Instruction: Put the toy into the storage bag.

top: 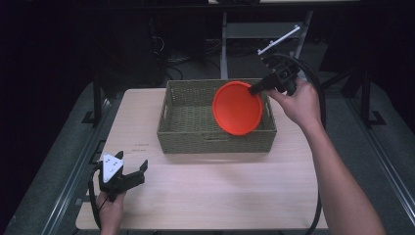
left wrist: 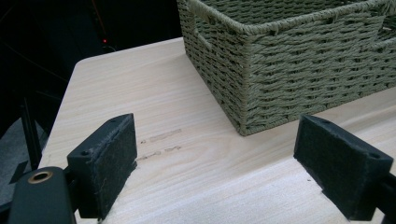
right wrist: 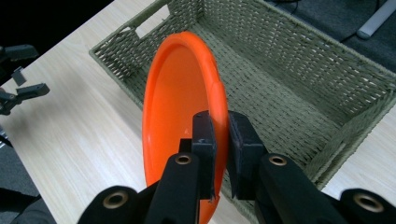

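An orange plate (top: 237, 107) hangs tilted on edge over the right half of a woven green basket (top: 186, 132). My right gripper (top: 254, 89) is shut on the plate's upper right rim. In the right gripper view the two black jaws pinch the orange plate (right wrist: 177, 102) at its rim, with the basket (right wrist: 299, 70) below and behind it. My left gripper (top: 139, 171) rests low at the table's front left, open with nothing between its pads (left wrist: 107, 163). The left gripper view looks along the table at the basket's near corner (left wrist: 243, 93).
The basket sits at the back middle of a light wooden table (top: 205, 191). Its inside is bare weave. Dark floor, metal frame legs (top: 224, 44) and cables lie beyond the table's far edge. Bare tabletop spreads in front of the basket.
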`<state>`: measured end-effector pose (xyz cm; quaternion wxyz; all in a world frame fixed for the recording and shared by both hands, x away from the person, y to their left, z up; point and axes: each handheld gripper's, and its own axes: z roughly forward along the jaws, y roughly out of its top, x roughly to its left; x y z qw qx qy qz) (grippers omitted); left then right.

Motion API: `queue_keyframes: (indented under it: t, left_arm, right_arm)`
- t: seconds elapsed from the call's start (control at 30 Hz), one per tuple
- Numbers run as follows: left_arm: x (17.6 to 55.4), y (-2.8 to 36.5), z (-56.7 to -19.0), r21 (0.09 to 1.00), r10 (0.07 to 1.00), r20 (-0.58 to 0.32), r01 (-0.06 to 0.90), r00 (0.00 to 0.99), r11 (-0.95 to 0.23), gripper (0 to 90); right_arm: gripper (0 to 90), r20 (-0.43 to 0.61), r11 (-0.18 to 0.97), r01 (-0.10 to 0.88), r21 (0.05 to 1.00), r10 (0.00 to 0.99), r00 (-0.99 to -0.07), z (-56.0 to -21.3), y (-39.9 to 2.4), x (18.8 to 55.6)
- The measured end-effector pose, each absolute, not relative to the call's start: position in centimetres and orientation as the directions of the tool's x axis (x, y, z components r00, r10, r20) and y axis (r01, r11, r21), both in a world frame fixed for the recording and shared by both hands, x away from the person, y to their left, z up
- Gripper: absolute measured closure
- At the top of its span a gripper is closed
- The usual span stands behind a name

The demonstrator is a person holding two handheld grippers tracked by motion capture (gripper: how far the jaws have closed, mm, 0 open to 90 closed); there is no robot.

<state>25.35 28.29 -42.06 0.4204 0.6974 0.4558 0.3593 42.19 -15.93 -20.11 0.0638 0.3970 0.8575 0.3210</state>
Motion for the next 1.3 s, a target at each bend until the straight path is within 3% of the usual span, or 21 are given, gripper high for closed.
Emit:
queue_keyframes:
  t: [1.3]
  left_arm:
    - [25.3, 28.1, -42.1, 0.917, 0.937, 0.114, 0.327, 0.331, -0.227, 12.8]
  right_arm:
    - [82.1, 0.156, 0.404, 0.698, 0.592, 0.792, -0.59, -22.3, -15.5, 46.5]
